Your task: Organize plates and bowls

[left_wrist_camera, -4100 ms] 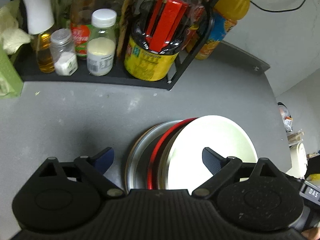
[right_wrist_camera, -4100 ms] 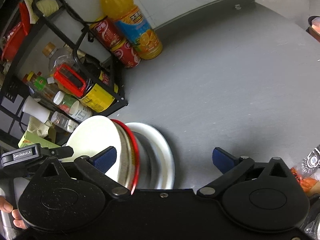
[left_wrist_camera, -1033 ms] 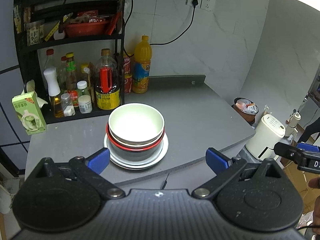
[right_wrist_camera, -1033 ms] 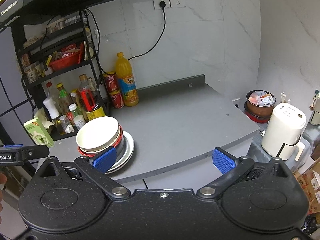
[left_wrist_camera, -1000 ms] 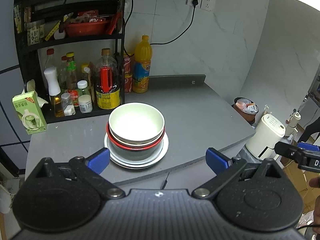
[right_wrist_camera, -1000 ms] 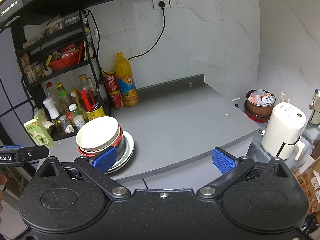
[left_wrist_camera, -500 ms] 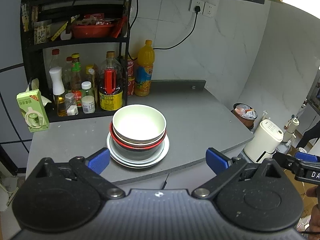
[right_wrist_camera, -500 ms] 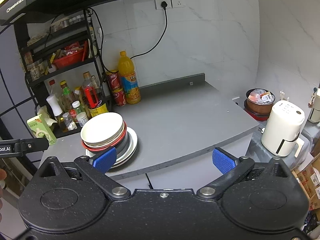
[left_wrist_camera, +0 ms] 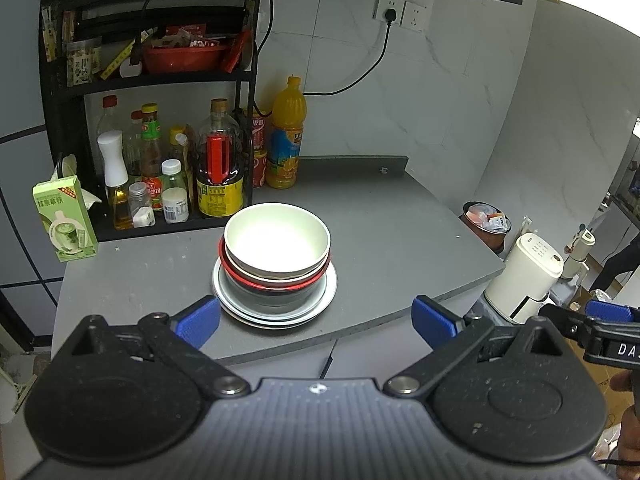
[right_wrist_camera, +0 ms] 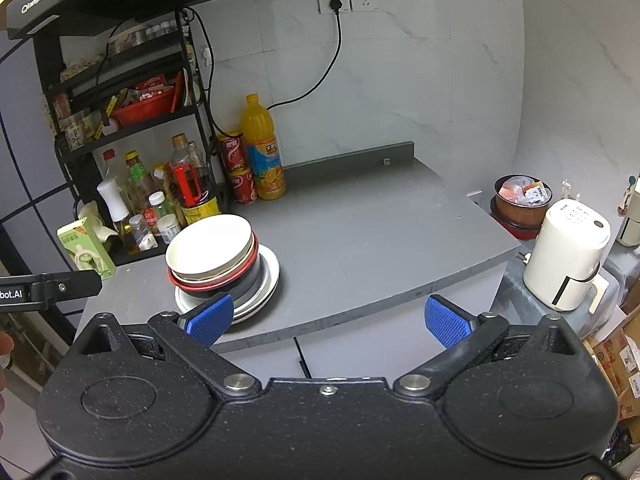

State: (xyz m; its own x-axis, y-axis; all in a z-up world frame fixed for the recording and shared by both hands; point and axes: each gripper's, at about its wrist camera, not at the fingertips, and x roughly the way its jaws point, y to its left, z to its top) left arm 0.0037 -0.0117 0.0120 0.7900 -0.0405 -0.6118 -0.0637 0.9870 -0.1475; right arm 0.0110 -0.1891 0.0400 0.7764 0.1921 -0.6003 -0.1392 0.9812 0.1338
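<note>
One stack stands on the grey counter [left_wrist_camera: 392, 236]: a white bowl [left_wrist_camera: 277, 240] on top, a red-rimmed bowl [left_wrist_camera: 276, 280] under it, then a dark bowl and white plates [left_wrist_camera: 328, 288] at the bottom. The right wrist view shows the same white bowl [right_wrist_camera: 210, 249] and plates [right_wrist_camera: 269, 276]. My left gripper [left_wrist_camera: 316, 322] hangs open, well back from the counter's front edge, nothing between its blue pads. My right gripper [right_wrist_camera: 328, 320] is open too, empty, drawn back off the counter.
A black rack [left_wrist_camera: 152, 80] with bottles and jars stands behind the stack. An orange juice bottle [left_wrist_camera: 286, 144] and red cans [right_wrist_camera: 238, 168] sit by the wall. A green carton [left_wrist_camera: 64, 220] is at the left edge. A white appliance [right_wrist_camera: 568, 256] and a bin [right_wrist_camera: 520, 200] stand right of the counter.
Both grippers have pulled far back and up from the stack since four seconds ago. Over the last second the views drifted slightly; the stack stayed put.
</note>
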